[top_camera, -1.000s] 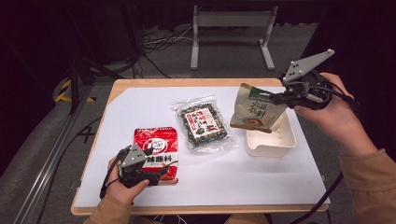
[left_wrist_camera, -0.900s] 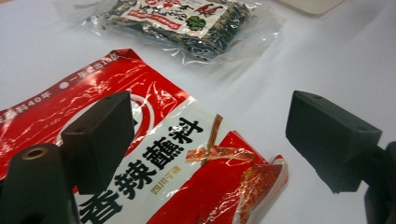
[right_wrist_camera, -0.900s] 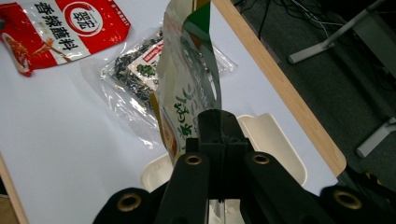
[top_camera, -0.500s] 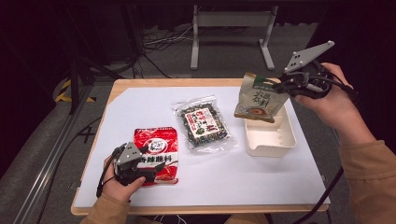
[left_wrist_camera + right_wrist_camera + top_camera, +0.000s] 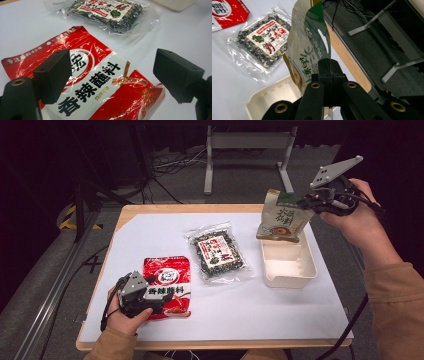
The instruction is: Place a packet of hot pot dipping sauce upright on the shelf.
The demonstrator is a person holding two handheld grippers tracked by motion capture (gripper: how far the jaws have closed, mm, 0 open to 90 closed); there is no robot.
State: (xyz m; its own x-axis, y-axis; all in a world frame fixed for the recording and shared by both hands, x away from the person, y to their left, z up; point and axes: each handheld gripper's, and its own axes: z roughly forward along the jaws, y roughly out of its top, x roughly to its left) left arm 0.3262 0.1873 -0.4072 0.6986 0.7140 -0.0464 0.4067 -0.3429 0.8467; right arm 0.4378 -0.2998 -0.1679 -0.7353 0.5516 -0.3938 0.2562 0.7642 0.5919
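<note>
Left hand-held gripper (image 5: 159, 306): low at the near-left of the table (image 5: 150, 340), over the near part of the red seasoning packet (image 5: 167, 285). In the left gripper view its jaws stand spread wide, one on either side of the red seasoning packet (image 5: 100, 85), which lies flat beneath them; pads not pressing on it. Whether the jaw tips touch the foil cannot be told.

Centre: clear bag of dark dried mix (image 5: 218, 252) with a red-and-white label, flat on the white table cover, just beside the red packet's far-right corner and apart from it.

Right of centre: cream rectangular tray (image 5: 305, 265), open side up, just right of the clear bag.

Right: right hand-held gripper (image 5: 311, 202), held up in the person's right hand (image 5: 357, 220), grey three-cornered plate on top. Jaws pressed together, pinching the tan-and-green pouch (image 5: 282, 215) at its upper right edge. The pouch hangs clear of the table, roughly upright with a slight tilt, above the tray's far end. In the right gripper view the tan-and-green pouch (image 5: 309, 50) rises from between the closed jaws, with the tray (image 5: 272, 95) below and the clear bag (image 5: 262, 42) to its left.
</note>
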